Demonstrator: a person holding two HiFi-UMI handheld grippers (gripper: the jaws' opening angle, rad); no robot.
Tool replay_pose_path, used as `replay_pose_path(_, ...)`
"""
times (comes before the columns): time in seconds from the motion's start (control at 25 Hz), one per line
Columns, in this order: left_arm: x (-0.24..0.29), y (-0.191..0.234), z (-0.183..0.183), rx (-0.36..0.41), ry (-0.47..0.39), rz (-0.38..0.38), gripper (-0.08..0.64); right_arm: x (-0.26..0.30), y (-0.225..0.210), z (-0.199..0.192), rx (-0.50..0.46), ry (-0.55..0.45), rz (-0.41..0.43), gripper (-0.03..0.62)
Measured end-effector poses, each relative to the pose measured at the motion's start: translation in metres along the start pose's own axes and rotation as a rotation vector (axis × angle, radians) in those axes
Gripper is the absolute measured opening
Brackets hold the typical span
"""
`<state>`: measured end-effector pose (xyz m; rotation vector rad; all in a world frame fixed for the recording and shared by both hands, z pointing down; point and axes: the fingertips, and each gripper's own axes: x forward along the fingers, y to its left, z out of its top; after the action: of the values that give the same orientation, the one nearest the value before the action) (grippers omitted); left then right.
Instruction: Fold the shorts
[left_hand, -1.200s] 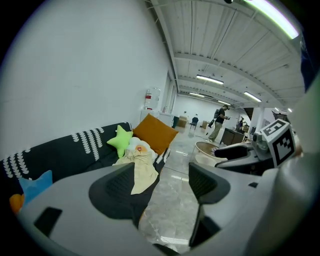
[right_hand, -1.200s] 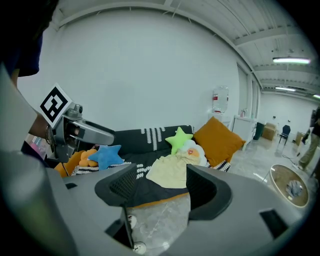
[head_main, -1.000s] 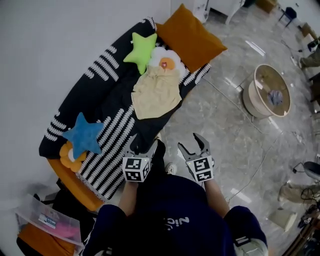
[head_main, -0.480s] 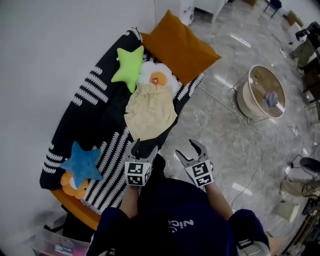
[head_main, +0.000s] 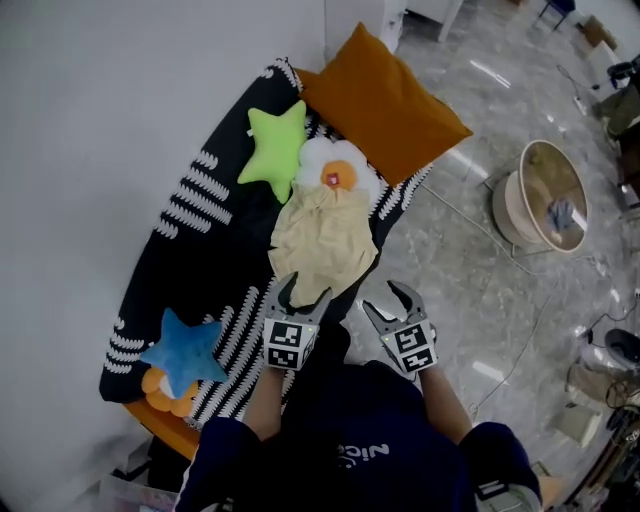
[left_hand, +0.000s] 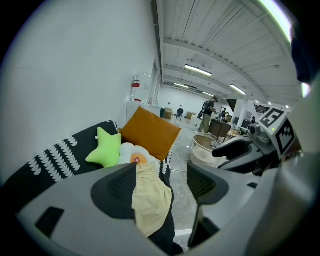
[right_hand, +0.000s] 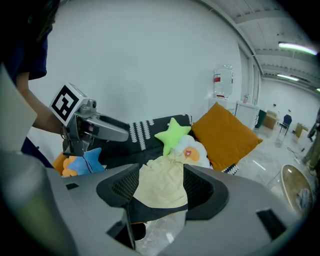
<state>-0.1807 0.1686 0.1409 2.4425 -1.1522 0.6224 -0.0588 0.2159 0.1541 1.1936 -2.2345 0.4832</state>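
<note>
Head view, around you: a black striped throw covers the sofa against the white wall; the marble floor lies to its right.
Cushions: a green star cushion and a white flower cushion sit side by side at the far end, with an orange pillow beyond them; a blue star cushion rests at the near left end.
On the floor: a round basket stands well apart, to the right.
Crowding the shorts: the flower cushion touches their far end; the green star is just beside it.
Shorts: the pale yellow shorts lie rumpled on the throw, their near edge at the sofa's front.
Left tool: your left tool has its jaws spread and just easing inward, empty; its tips are at the shorts' near edge, and you cannot tell whether they touch.
Right tool: your right tool is also spread, just narrowing and empty, over the floor just beside the sofa's front.
Gripper views: each shows the shorts beyond the gap, not in it.
</note>
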Motion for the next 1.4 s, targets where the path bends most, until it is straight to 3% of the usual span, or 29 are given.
replay_pose_path(0.32,0.028,0.051,-0.002,0.007,0.040,-0.008,0.318,0.049,-0.018,0.021,0.015,0.034,-0.007,0.287)
replay_pose_path(0.64,0.077,0.109,0.024,0.195,0.101,0.004,0.302,0.090,-0.065,0.049,-0.005,0.014,-0.012,0.285)
replay_pose_path(1.0,0.162,0.157,0.047,0.305,0.245,0.008,0.267,0.160,-0.148,0.081,-0.034,0.042,0.032,0.238)
replay_pose_path(1.16,0.205,0.177,0.046,0.360,0.308,-0.009,0.264,0.196,-0.184,0.081,-0.033,0.083,0.045,0.221)
replay_pose_path(1.28,0.233,0.202,0.045,0.405,0.338,0.020,0.201,0.225,-0.204,0.075,-0.020,0.119,0.061,0.206)
replay_pose_path(1.4,0.256,0.218,0.032,0.444,0.410,-0.015,0.201,0.250,-0.215,0.065,-0.008,0.156,0.078,0.199)
